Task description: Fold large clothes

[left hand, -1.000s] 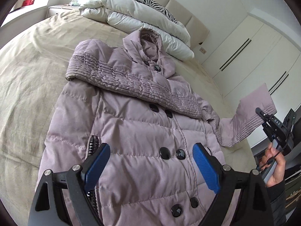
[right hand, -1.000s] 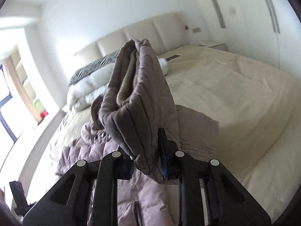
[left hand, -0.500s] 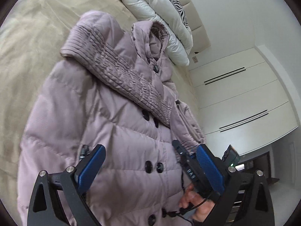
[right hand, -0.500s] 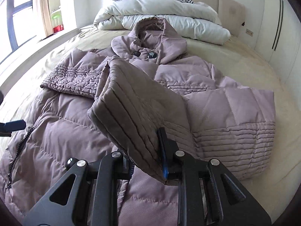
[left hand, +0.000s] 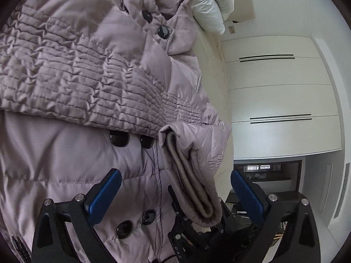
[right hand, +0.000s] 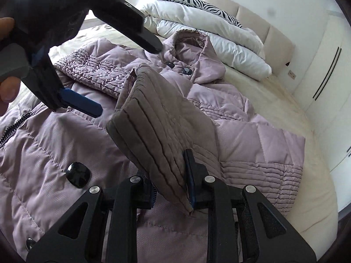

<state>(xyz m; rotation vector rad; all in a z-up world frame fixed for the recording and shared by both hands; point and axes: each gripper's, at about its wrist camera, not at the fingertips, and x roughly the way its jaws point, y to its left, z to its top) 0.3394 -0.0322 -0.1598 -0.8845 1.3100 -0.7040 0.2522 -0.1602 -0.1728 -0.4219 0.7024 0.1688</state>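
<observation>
A mauve quilted hooded coat (left hand: 72, 157) lies front up on the bed, also seen in the right wrist view (right hand: 54, 144). One sleeve (left hand: 72, 83) lies folded across its chest. My right gripper (right hand: 171, 188) is shut on the cuff of the other sleeve (right hand: 158, 118) and holds it over the coat's front; that cuff also shows in the left wrist view (left hand: 195, 192), with the right gripper (left hand: 193, 225) under it. My left gripper (left hand: 175, 192) is open and empty, its blue pads (left hand: 105, 195) either side of the held cuff; it shows in the right wrist view (right hand: 109, 76) at upper left.
The coat lies on a beige bed (right hand: 274, 100). White duvets (right hand: 210, 30) and a zebra pillow (right hand: 197, 0) are stacked at the headboard. White wardrobe doors (left hand: 274, 100) stand past the bed's right side.
My right gripper has carried the sleeve cuff from up in the air down over the coat's front. My left gripper has moved in close over the coat, toward the held cuff.
</observation>
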